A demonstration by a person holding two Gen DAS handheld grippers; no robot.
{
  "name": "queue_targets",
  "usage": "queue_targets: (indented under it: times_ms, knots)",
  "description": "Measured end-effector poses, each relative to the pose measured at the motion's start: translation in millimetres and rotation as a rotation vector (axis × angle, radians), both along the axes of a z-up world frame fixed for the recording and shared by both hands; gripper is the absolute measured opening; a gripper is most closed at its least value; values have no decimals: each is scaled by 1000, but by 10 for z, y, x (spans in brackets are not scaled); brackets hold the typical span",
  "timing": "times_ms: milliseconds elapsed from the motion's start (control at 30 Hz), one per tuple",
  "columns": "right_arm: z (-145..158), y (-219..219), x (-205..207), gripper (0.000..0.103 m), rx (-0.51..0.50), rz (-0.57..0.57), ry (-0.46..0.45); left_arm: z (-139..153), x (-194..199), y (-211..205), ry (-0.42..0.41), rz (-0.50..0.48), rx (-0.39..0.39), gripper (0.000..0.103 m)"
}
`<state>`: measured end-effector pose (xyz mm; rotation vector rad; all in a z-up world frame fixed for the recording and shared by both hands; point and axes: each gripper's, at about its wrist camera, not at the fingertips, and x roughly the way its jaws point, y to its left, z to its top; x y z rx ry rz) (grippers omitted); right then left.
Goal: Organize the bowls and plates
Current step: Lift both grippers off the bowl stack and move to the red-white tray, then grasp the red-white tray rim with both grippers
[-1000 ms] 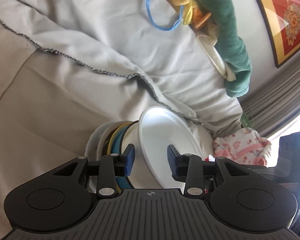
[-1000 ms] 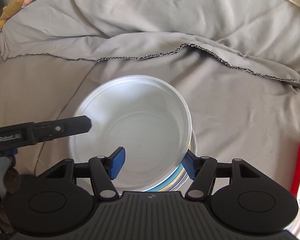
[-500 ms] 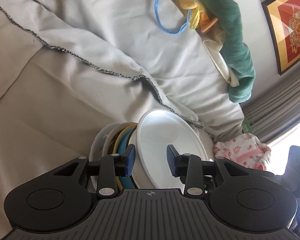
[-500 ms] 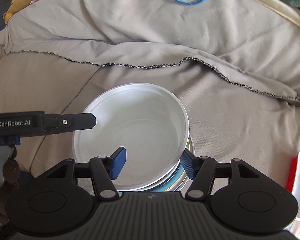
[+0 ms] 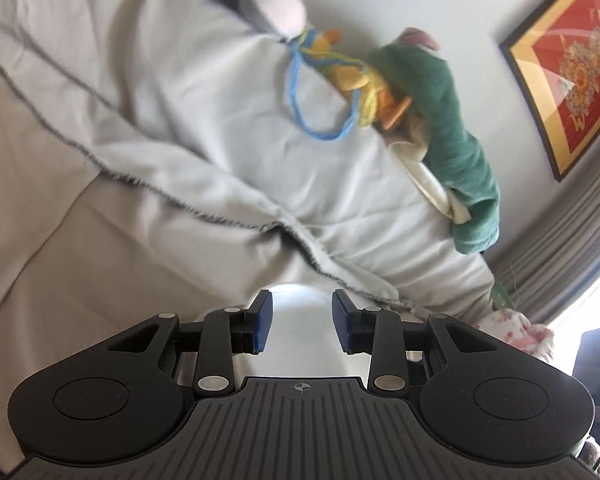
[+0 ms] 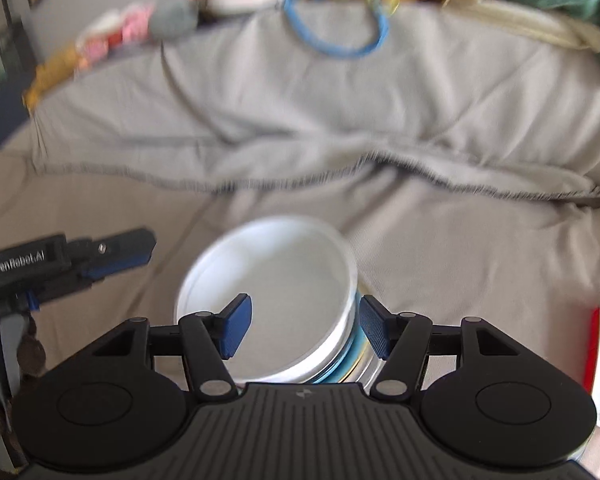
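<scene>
Stack: a round white plastic bowl (image 6: 272, 292) sat on top of nested plates with blue and yellow rims (image 6: 356, 360), on the beige bed cover (image 6: 460, 248).
Right gripper (image 6: 306, 330): blue pads spread either side of the bowl's near rim, not pressing it.
Left gripper (image 5: 302, 326): jaws closing, nothing pinched; the white bowl (image 5: 300, 320) lay beyond the gap.
Background: green cloth (image 5: 452, 136) and blue cord loop (image 5: 312, 108) against the pillows.
</scene>
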<state>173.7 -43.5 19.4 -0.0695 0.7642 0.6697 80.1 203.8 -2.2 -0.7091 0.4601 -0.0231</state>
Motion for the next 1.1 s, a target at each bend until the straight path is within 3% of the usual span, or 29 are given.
queue_targets:
  times_ms: [133, 267, 367, 567, 800, 1000, 1033, 1100]
  knots:
    - [52, -449, 35, 61, 45, -64, -47, 192, 236, -506, 24, -103, 70, 37]
    - [-70, -1031, 176, 61, 72, -164, -35, 160, 611, -1175, 98, -250, 95, 37]
    - [-248, -1522, 308, 61, 78, -258, -21, 20, 922, -1723, 151, -372, 112, 37]
    - [-696, -2404, 558, 61, 52, -458, -2, -503, 1622, -2603, 302, -545, 67, 37]
    - [-1146, -3080, 709, 61, 73, -659, 20, -895, 2163, -3357, 381, -609, 87, 37]
    - [-1470, -3279, 855, 61, 121, -729, 77, -1188, 2344, -3641, 444, -587, 220, 36]
    - [-1529, -3292, 881, 59, 131, -734, 97, -1235, 2353, -3646, 455, -591, 240, 31]
    - [-1640, -3302, 923, 41, 180, -713, 160, -1319, 2327, -3603, 459, -598, 243, 24]
